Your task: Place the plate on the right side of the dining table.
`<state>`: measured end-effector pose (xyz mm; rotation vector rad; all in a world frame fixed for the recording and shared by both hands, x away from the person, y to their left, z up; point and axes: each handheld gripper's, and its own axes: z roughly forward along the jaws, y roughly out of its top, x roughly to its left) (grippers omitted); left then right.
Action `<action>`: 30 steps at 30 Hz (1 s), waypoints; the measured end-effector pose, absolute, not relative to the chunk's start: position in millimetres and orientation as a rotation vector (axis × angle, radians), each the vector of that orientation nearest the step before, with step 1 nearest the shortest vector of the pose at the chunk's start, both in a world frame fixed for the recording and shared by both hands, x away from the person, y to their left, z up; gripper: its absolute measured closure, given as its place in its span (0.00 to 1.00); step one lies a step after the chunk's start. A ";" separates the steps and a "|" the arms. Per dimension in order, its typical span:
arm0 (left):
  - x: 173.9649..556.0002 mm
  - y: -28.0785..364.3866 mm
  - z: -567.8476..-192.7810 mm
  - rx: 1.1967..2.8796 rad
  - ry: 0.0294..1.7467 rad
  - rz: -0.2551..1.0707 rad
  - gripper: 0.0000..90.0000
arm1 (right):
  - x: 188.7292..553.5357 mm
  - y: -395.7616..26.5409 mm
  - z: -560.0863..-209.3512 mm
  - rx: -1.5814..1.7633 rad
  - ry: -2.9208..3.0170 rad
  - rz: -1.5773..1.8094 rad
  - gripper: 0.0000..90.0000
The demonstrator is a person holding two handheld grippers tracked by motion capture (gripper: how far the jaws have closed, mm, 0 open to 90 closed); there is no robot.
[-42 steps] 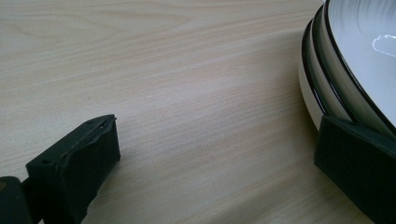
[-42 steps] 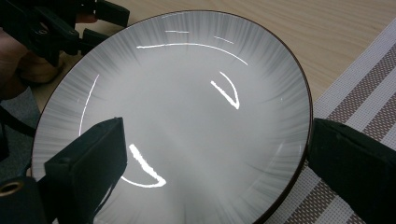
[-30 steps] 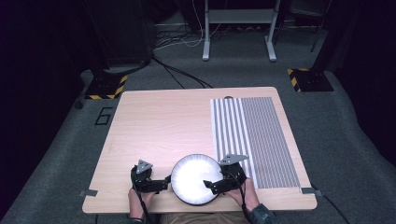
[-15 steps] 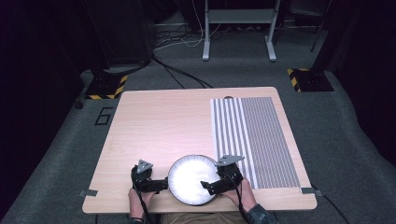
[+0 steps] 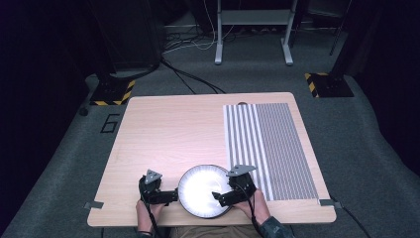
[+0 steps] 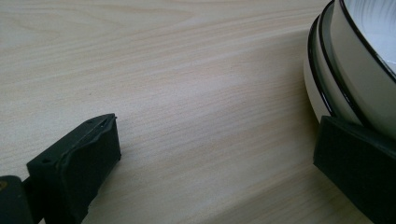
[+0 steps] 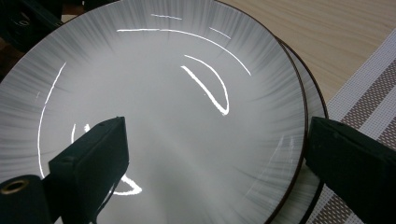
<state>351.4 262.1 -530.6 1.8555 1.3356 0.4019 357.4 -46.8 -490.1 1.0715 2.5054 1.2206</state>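
i have two plates stacked at the lower middle of the high view, near the front edge of the bench (image 5: 163,129). the top plate (image 5: 204,191) sits nested in the bottom plate (image 7: 314,100), whose dark rim peeks out at the right of the right gripper view. nothing has been lifted yet, as far as i can judge; both plates lie flat on the wood, and the striped placemat (image 5: 270,148) at the right of the high view carries nothing. so the work looks to be at its start: getting a hold on the top plate, with the lift and the setting down left to do.

my right hand-held gripper (image 7: 210,158) is spread wide across the near-right rim of the top plate, one jaw over the inside of the plate, the other outside the rim above the placemat's edge. it grips nothing yet.

my left hand-held gripper (image 6: 212,158) is also wide open, low over the bench at the plates' left side. its right-hand jaw sits against the stack's outer wall or just beside it; i cannot tell which.
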 end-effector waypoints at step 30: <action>342.4 289.1 -509.1 1.760 1.404 0.396 0.00 | 358.1 -34.9 -506.5 1.109 2.508 1.225 0.14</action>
